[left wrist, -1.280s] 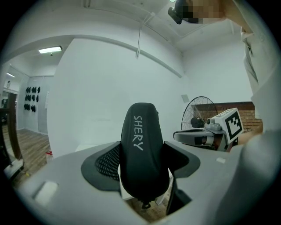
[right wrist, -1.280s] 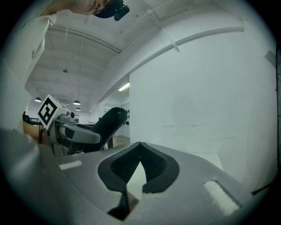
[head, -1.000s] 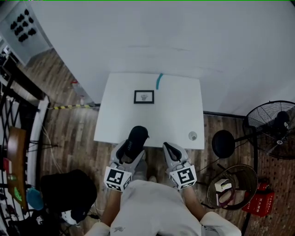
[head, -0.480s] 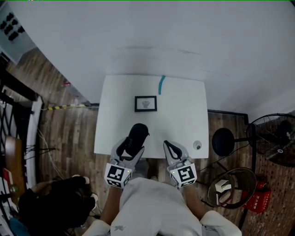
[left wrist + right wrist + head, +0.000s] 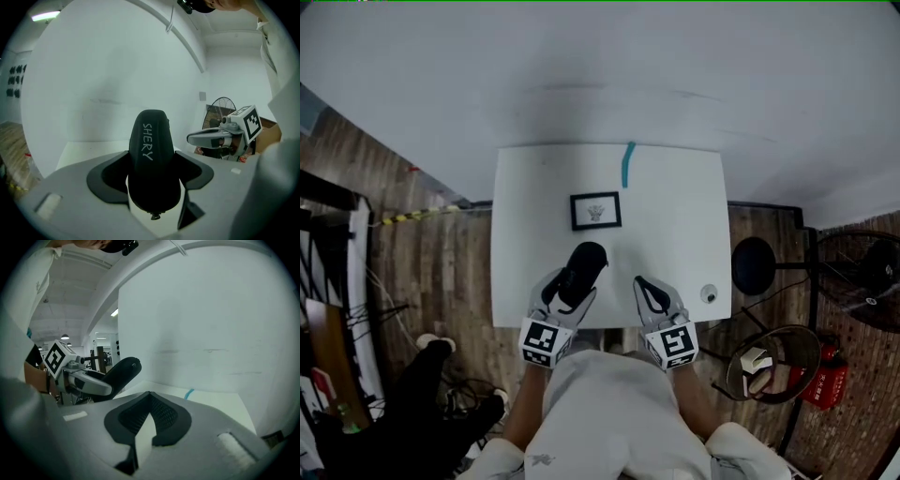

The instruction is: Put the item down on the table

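A black oblong item (image 5: 584,265) with pale lettering on it sticks out of my left gripper (image 5: 573,286), whose jaws are shut on its sides. In the left gripper view the item (image 5: 150,138) stands upright between the dark pads of the left gripper (image 5: 152,155). It hangs over the near edge of the white table (image 5: 675,220). My right gripper (image 5: 652,294) is beside it to the right, jaws shut with nothing in them. In the right gripper view its tips (image 5: 149,394) meet, and the held item (image 5: 123,372) shows at the left.
A small framed picture (image 5: 595,211) lies at the table's middle, a teal strip (image 5: 627,165) at its far edge, a small round thing (image 5: 709,294) near the front right corner. A black stool (image 5: 753,265), a fan (image 5: 861,281) and a basket (image 5: 769,363) stand to the right.
Both grippers have moved forward and down, from in front of the table to over its near edge. The black item has stayed in the left gripper.
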Demonstrator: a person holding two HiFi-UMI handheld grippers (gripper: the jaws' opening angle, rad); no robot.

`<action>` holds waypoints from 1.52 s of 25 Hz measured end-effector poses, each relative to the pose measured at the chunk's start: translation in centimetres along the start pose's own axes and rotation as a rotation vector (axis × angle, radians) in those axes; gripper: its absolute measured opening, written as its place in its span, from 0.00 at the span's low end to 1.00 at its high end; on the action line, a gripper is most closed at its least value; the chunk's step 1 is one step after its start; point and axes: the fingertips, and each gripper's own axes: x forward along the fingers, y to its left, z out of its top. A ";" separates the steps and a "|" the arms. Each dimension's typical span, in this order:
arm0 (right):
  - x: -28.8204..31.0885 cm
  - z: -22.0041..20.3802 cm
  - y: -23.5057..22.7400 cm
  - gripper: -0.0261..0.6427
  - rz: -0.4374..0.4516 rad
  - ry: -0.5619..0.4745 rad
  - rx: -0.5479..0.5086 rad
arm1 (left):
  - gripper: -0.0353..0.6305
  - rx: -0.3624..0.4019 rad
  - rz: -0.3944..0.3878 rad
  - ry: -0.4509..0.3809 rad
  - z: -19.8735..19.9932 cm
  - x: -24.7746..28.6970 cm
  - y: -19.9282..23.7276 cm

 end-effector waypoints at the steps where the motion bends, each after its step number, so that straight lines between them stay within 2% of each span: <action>1: 0.5 -0.4 -0.2 0.04 -0.006 0.016 0.006 | 0.54 0.003 -0.009 0.014 -0.4 0.6 0.4; 11: 4.4 -3.9 -1.5 0.04 -0.063 0.135 0.057 | 0.54 0.048 -0.087 0.154 -4.4 5.5 3.5; 20: 6.0 -6.6 -2.3 0.04 -0.085 0.207 0.078 | 0.54 0.053 -0.141 0.269 -8.3 8.8 4.0; 38: 7.1 -10.8 -2.9 0.04 -0.018 0.282 0.111 | 0.55 0.080 -0.090 0.486 -14.5 12.2 4.6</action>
